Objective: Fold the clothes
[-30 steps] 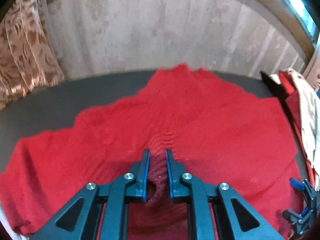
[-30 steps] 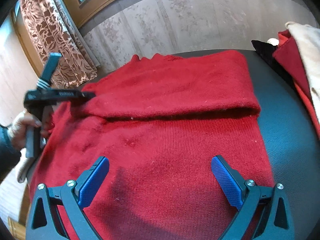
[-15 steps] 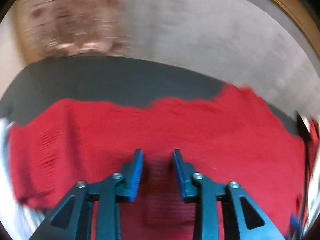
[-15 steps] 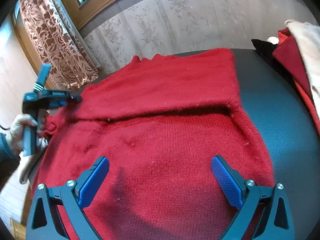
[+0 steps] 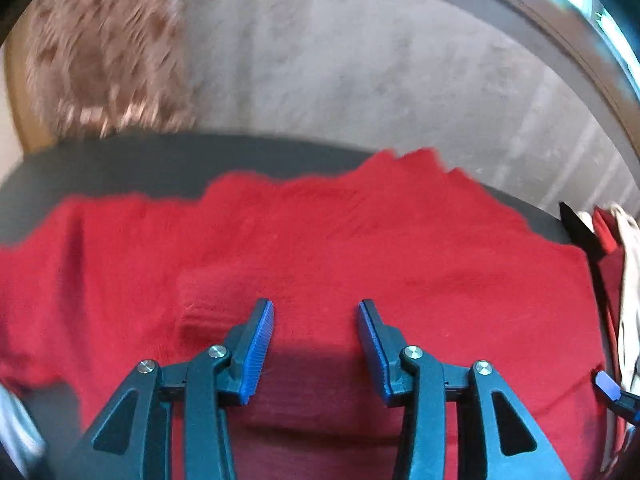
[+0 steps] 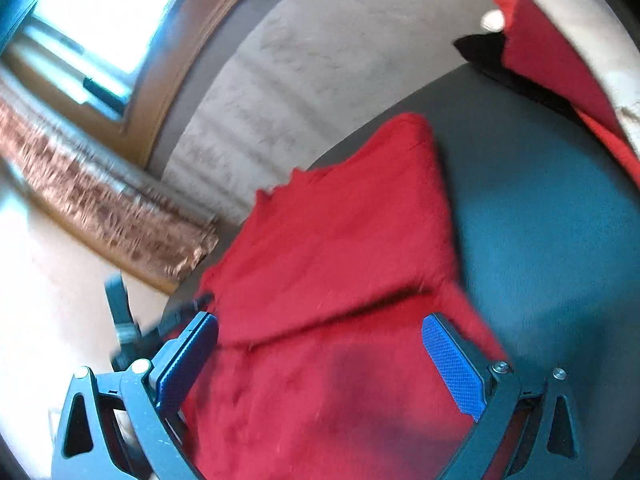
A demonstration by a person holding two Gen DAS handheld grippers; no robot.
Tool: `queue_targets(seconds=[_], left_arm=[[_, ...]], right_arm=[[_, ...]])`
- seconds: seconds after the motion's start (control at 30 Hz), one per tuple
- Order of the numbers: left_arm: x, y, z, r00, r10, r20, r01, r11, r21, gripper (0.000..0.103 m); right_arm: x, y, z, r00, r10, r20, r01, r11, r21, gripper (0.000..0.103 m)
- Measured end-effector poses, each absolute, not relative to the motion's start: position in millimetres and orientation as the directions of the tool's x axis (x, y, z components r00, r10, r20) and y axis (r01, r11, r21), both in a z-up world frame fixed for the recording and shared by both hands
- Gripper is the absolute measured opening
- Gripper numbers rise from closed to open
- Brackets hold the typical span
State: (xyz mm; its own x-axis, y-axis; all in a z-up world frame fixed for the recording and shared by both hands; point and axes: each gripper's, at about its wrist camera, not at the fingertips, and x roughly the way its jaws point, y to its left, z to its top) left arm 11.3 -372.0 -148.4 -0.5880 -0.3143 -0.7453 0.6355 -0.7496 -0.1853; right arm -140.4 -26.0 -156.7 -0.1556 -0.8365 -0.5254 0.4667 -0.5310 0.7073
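A red knitted sweater (image 5: 320, 248) lies spread on the dark grey table (image 5: 120, 164), partly folded over itself. My left gripper (image 5: 316, 340) hovers open just above the sweater's near part, nothing between its blue pads. In the right wrist view the same sweater (image 6: 340, 260) shows a folded layer with its edge running across below the middle. My right gripper (image 6: 320, 360) is wide open over the sweater, holding nothing. The left gripper (image 6: 132, 320) appears blurred at the sweater's left edge. The right gripper's blue tip (image 5: 612, 390) shows at the left wrist view's right border.
A pile of other clothes, red, cream and black (image 6: 560, 52), lies at the table's right end (image 5: 612, 248). A patterned brown curtain (image 5: 104, 60) and a pale wall (image 5: 360, 80) stand behind the table. Bare table (image 6: 540, 220) shows right of the sweater.
My left gripper let go of the sweater fabric, opened and drew back. The folded layer has dropped flat. My right gripper stayed open and has swung and tilted; both views are motion-blurred.
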Motion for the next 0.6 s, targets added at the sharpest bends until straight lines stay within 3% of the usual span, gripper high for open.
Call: queue_targets(seconds=[0.17, 0.37, 0.4, 0.43, 0.6], left_arm=[[18.8, -365.3, -150.0, -0.609, -0.323, -0.725, 0.638, -0.742, -0.205, 0.044], [23.4, -368.7, -148.3, -0.631, -0.306, -0.713, 0.627, -0.743, -0.236, 0.044], [24.3, -370.7, -147.8, -0.638, -0.298, -0.710, 0.623, -0.742, -0.248, 0.044], [24.9, -373.1, -147.8, -0.643, -0.292, -0.708, 0.621, -0.740, -0.258, 0.044], [25.8, -373.0, -147.1, -0.650, -0.286, -0.704, 0.617, -0.740, -0.268, 0.045]], right_arm=[[-168.5, -37.8, -167.5, -0.181, -0.833, -0.522, 0.338, -0.551, 0.763, 0.103], [-177.7, -14.5, -170.3, -0.396, -0.829, -0.396, 0.176, -0.491, 0.853, 0.102], [-177.3, -16.0, -177.8, -0.370, -0.823, -0.431, 0.166, -0.515, 0.841, 0.099], [-174.7, -19.7, -178.7, -0.345, -0.813, -0.469, 0.197, -0.551, 0.811, 0.090], [-145.4, -32.3, -150.0, -0.272, -0.730, -0.626, 0.495, -0.665, 0.560, 0.089]])
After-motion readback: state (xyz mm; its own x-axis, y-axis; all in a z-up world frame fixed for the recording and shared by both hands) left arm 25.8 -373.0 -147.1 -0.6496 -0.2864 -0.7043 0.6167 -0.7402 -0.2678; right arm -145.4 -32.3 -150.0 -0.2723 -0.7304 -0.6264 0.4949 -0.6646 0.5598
